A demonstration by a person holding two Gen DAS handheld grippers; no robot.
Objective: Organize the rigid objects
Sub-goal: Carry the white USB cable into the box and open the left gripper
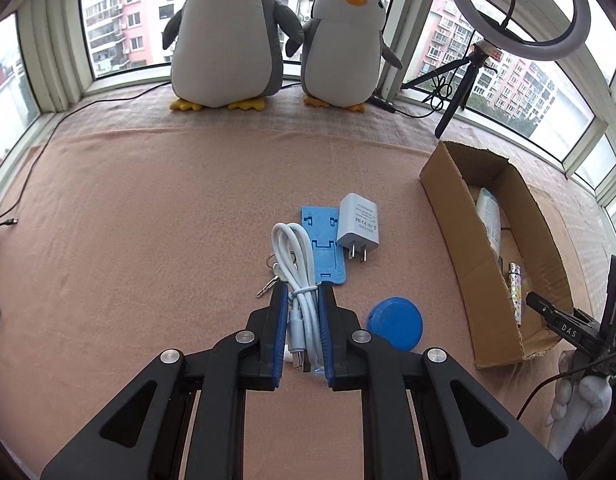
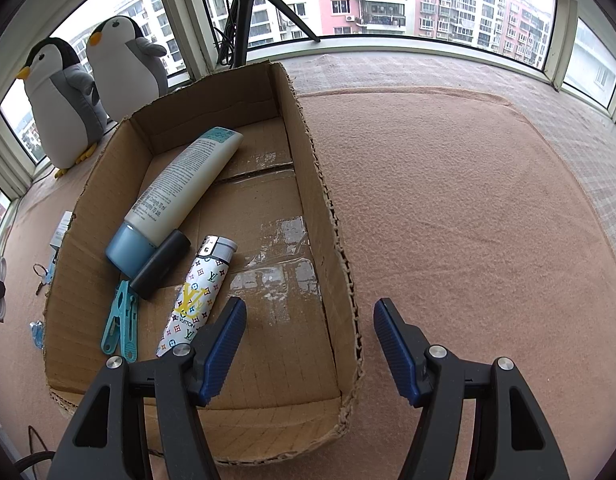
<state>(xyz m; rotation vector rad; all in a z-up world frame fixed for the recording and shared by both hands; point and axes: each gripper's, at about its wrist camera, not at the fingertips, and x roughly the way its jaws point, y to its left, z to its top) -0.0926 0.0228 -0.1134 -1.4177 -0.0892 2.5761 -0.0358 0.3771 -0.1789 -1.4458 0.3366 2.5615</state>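
Note:
My left gripper [image 1: 303, 291] is shut on a coiled white USB cable [image 1: 297, 268] lying on the peach cloth. Beside it are a blue phone stand [image 1: 323, 240], a white charger plug [image 1: 358, 226], keys [image 1: 269, 276] and a blue round lid [image 1: 396, 322]. The cardboard box [image 1: 460, 240] stands to the right. My right gripper [image 2: 310, 308] is open and empty, straddling the box's right wall [image 2: 328, 208]. Inside the box lie a white tube with a blue cap [image 2: 179, 192], a black cylinder [image 2: 159, 266], a patterned lighter [image 2: 197, 296] and teal clippers [image 2: 121, 322].
Two plush penguins [image 1: 227, 36] stand at the window ledge. A ring light on a tripod [image 1: 520, 12] stands behind the box. A black cord [image 1: 27, 168] runs along the left edge of the cloth. The right gripper and a gloved hand [image 1: 580, 392] show at the far right.

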